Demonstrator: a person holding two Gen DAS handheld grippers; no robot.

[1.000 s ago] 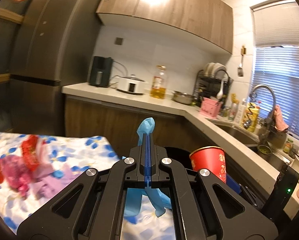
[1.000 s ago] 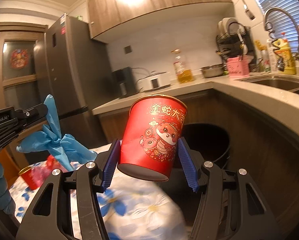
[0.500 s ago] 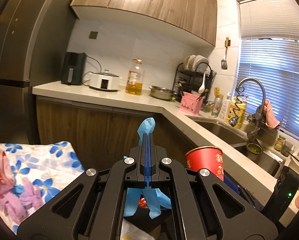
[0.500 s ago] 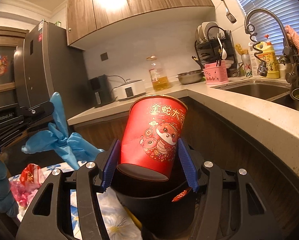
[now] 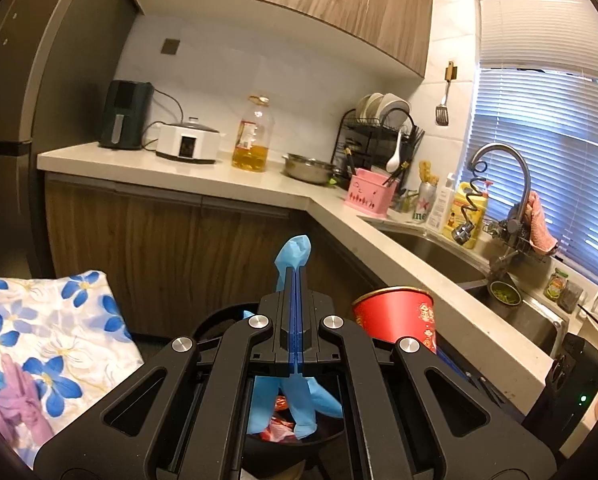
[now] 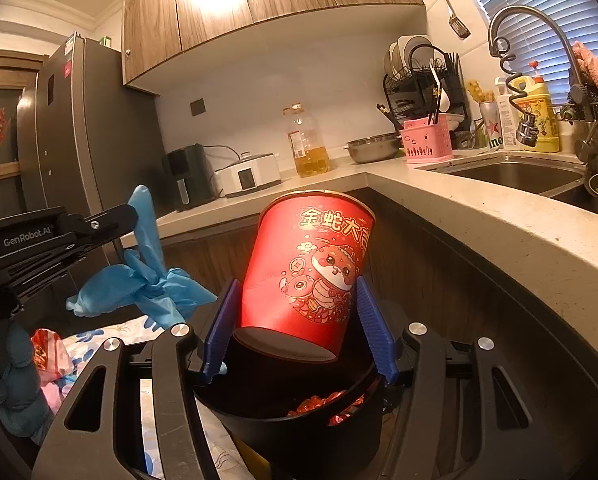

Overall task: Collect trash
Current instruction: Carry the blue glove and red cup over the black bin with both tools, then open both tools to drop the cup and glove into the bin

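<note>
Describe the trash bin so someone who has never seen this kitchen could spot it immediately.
Start at the L-shaped pale countertop with the sink, and look down at the floor in front of its wooden cabinets. There stands the trash bin, a round black tub beside the blue-flowered cloth. It alone is open-topped and has red wrappers inside.

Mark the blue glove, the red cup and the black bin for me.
blue glove (image 6: pixel 147 284), right wrist view, on its knotted middle.
red cup (image 6: pixel 311 276), right wrist view, on its printed side.
black bin (image 6: pixel 299 436), right wrist view, on its outer wall.

Glove (image 5: pixel 297 256) and cup (image 6: pixel 311 276) side by side above bin (image 6: pixel 299 424)
</note>
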